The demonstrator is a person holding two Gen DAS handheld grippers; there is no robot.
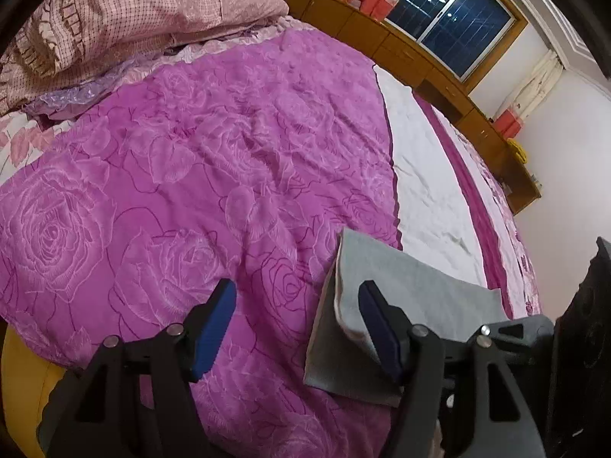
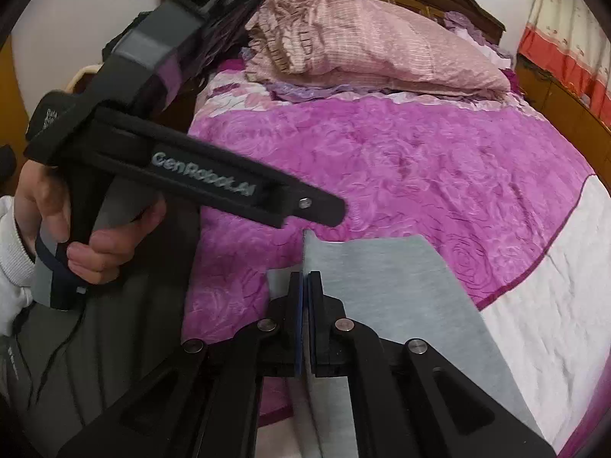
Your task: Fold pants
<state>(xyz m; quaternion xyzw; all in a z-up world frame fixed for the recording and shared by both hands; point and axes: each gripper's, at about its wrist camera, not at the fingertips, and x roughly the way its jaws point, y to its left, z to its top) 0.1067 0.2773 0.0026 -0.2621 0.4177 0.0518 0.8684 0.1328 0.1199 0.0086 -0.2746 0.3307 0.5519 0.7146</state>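
The grey pants [image 1: 401,297] are held above the magenta rose blanket [image 1: 191,175], folded into a flat panel. In the right wrist view the pants [image 2: 397,286] hang from my right gripper [image 2: 305,278], which is shut on their upper edge. My left gripper [image 1: 296,297] is open, its blue pads wide apart; its right finger [image 1: 378,324] lies against the front of the pants, nothing is pinched between the pads. The left gripper also shows in the right wrist view [image 2: 320,210], held in a hand just above and left of the pants.
A pink checked pillow [image 1: 114,11] lies at the head of the bed. A white sheet strip [image 1: 427,175] runs along the blanket's right side. A wooden cabinet [image 1: 439,65] and a window [image 1: 450,19] stand beyond the bed.
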